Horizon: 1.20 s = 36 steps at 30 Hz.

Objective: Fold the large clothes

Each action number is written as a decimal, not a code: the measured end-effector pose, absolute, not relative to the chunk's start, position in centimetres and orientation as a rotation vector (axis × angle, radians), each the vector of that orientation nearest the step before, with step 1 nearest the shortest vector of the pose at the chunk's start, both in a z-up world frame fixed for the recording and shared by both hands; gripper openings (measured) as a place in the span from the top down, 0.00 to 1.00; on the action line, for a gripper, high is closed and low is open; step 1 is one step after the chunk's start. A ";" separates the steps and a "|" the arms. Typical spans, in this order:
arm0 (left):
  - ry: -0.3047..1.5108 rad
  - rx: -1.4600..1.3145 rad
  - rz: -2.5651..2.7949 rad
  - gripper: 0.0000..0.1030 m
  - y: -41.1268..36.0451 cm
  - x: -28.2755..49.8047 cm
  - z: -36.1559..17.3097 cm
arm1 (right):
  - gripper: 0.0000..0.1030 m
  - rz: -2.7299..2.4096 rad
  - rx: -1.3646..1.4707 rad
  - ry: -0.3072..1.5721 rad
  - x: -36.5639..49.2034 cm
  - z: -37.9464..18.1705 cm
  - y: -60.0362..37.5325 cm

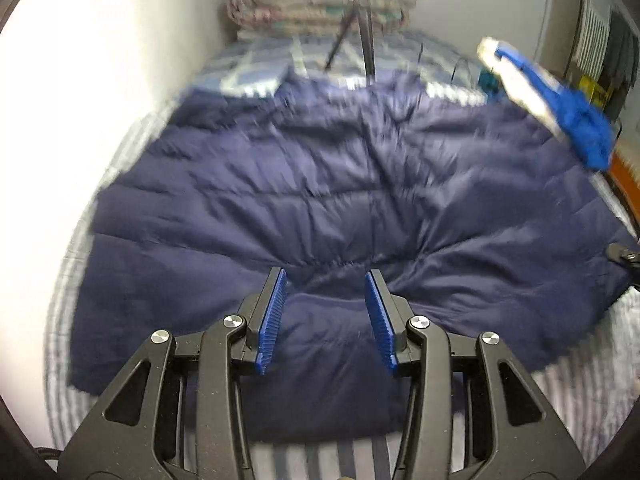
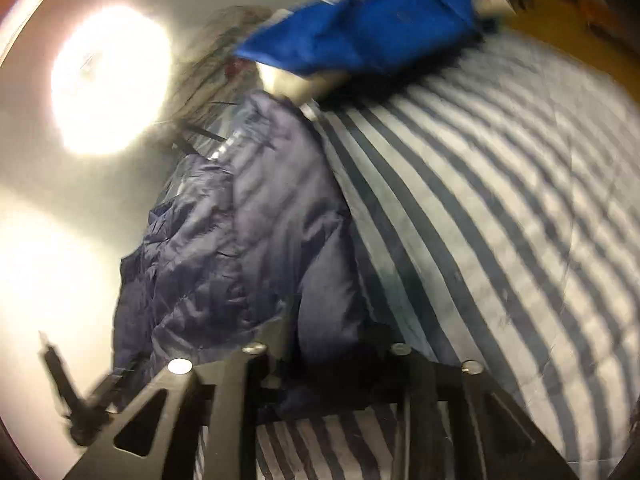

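Left-wrist view: navy padded coat [image 1: 320,184] sprawls ahead of half-open, empty left gripper [image 1: 326,320]; right gripper [image 2: 320,364] pinches its edge.

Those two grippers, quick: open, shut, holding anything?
Left gripper: part open, the navy puffer jacket between its pads; grip cannot be told.
Right gripper: closed on a fold of the jacket.

Black gripper frames [image 1: 326,300], silver screws, ribbed blue jaws.

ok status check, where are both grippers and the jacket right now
Left gripper jaws apart, navy fabric between the pads. Right gripper shut on navy puffer jacket, which lies spread on the striped bedsheet. Blue garment beyond; nothing in the way.
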<state>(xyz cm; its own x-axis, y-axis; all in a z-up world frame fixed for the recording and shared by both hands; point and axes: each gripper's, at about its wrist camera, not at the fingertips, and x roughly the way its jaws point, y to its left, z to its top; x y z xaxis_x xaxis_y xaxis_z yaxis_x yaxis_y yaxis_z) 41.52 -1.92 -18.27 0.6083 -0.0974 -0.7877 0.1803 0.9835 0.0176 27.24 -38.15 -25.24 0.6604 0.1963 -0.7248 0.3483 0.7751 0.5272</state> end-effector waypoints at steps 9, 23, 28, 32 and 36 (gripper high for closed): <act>0.833 -0.076 -0.208 0.57 2.6 31.2 -9.0 | 0.94 -0.022 0.341 0.728 27.8 -15.6 -31.3; 0.752 -0.135 -0.155 0.57 6.6 21.0 -8.2 | 1.00 0.244 0.144 0.599 31.0 -8.1 -17.1; 0.721 -0.144 -0.129 0.57 8.4 20.3 -7.5 | 1.00 0.308 0.086 0.595 31.8 -7.8 -12.8; 0.742 -0.140 -0.129 0.57 9.1 20.2 -8.1 | 0.61 0.254 0.247 0.672 31.0 -10.9 -17.6; 0.763 -0.155 -0.140 0.57 8.8 20.6 -8.5 | 0.40 0.125 0.442 0.745 28.4 -15.4 -24.0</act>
